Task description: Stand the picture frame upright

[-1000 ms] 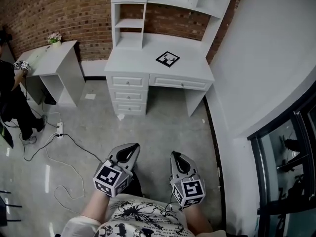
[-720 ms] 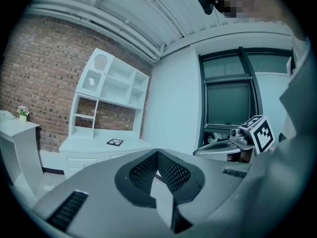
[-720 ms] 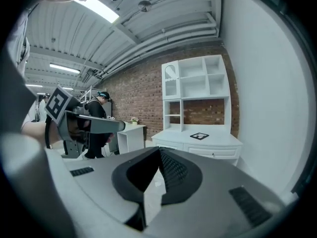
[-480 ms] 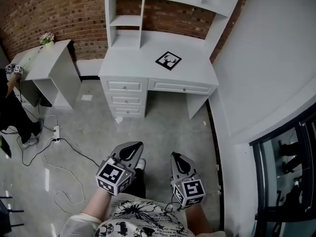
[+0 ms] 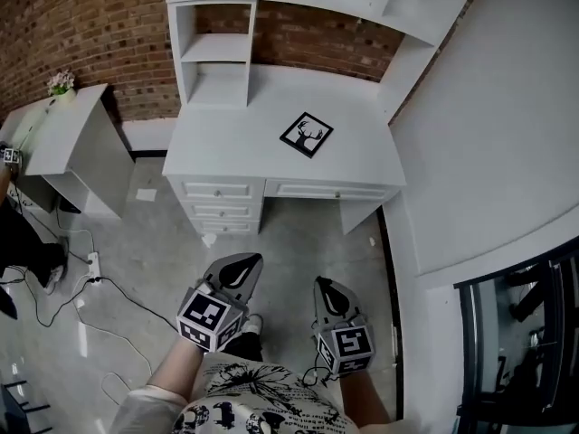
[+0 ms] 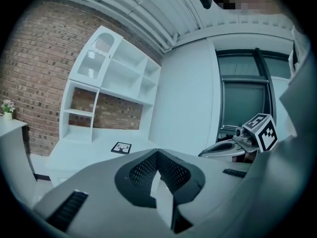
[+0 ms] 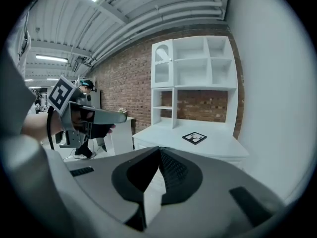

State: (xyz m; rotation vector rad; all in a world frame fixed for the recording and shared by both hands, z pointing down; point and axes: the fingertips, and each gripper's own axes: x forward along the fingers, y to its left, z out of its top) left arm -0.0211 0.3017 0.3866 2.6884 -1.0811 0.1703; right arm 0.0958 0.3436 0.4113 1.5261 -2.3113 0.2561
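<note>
Currently the picture frame (image 5: 307, 135) lies flat on the desk (image 5: 226, 138), upper centre. The left gripper (image 5: 244, 261) and right gripper (image 5: 323, 285), bottom centre, have jaws together and empty, since it's out of reach.

The picture frame (image 5: 307, 135) is seen lying flat and face up on the top of a white desk (image 5: 226, 143); it is not stood upright. A black border is set around a white picture on which a black stag's head with antlers is printed. In the head view it is found toward 12 o'clock, slightly to the 3 o'clock side of the desk top's middle. It is turned cornerwise, with one corner pointed to 6 o'clock.
</note>
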